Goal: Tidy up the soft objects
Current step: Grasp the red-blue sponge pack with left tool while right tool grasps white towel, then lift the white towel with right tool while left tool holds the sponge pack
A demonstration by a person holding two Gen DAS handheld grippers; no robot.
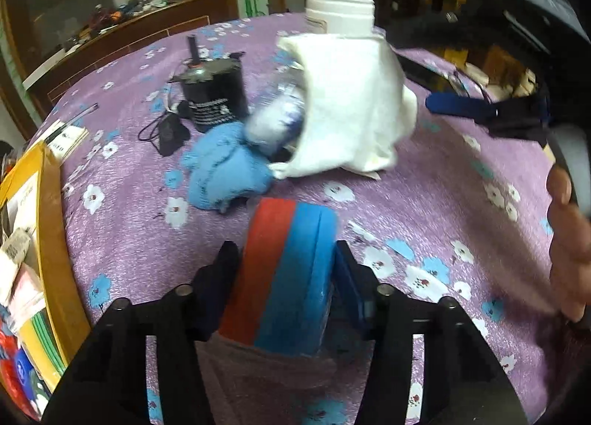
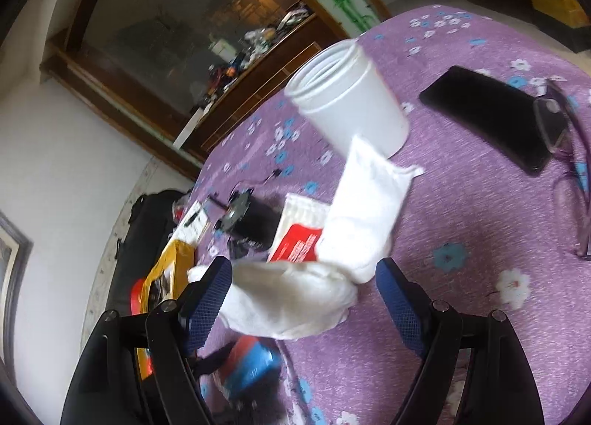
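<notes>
The red and blue soft block (image 1: 284,277) sits between the two fingers of the left gripper (image 1: 286,277), low over the purple flowered tabletop (image 1: 443,203). The fingers look pressed on its two sides, so the block is pinched and held, likely so it can be carried to a place with the other soft things. Just past it a blue cloth (image 1: 225,170) lies bunched up on the tabletop, touching a white cloth (image 1: 351,103) that stands up in a heap and partly covers a silvery pack (image 1: 275,115). The right gripper (image 2: 304,295) has its fingers wide apart with a fold of the white cloth (image 2: 295,299) lying between them; they do not squeeze it yet, so it looks ready to grab. Behind the cloth stands an open white tub (image 2: 347,107), perhaps where soft things go. A black can (image 1: 216,92), a phone (image 2: 487,115) and glasses (image 2: 569,151) lie farther off; those are hard things and stay out of the way.
</notes>
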